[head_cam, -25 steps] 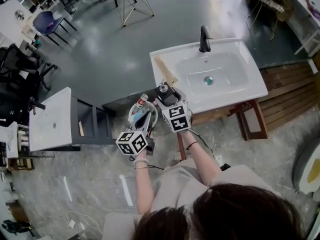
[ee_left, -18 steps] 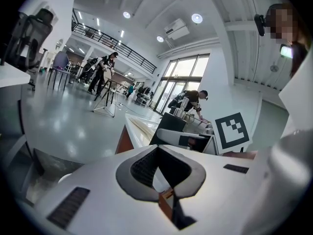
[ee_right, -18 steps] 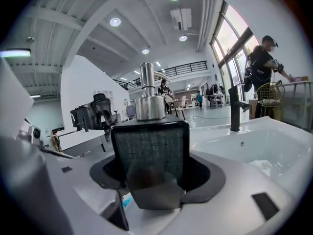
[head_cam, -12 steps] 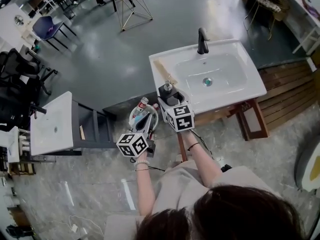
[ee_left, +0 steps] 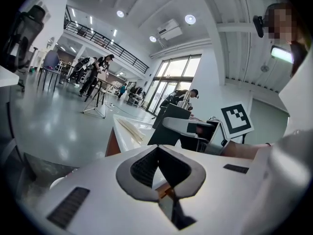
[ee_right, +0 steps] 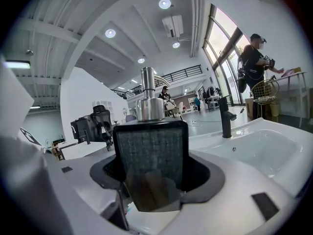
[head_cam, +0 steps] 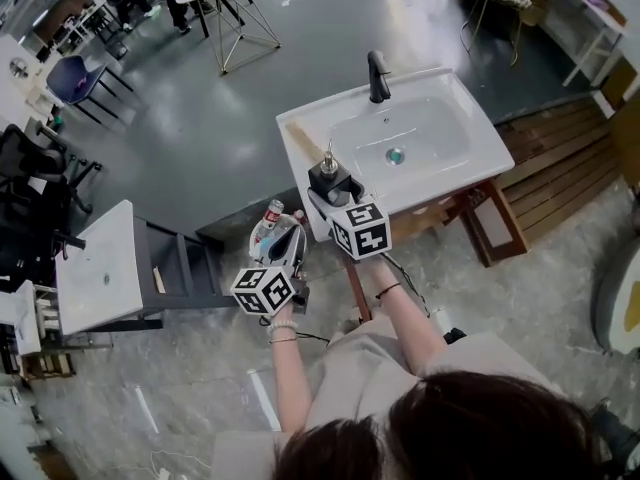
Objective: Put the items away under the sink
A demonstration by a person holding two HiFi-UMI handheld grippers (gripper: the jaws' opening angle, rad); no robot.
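Right gripper (head_cam: 330,196): jaws clamped on the black square soap dispenser (ee_right: 150,146), one dark pad on each side of its body, silver pump head up, bottle upright. In the head view the dispenser sits over the front left corner of the white sink (head_cam: 440,173), near a pale wooden strip (head_cam: 303,140) lying along the sink's left rim. Black faucet (head_cam: 378,76) at the far rim; basin bare but for the drain. Left gripper (ee_left: 157,153): jaws together, nothing between the pads. It hangs lower, left of the sink's corner, just beside a red-capped bottle (head_cam: 271,212); touching or apart, can't tell.
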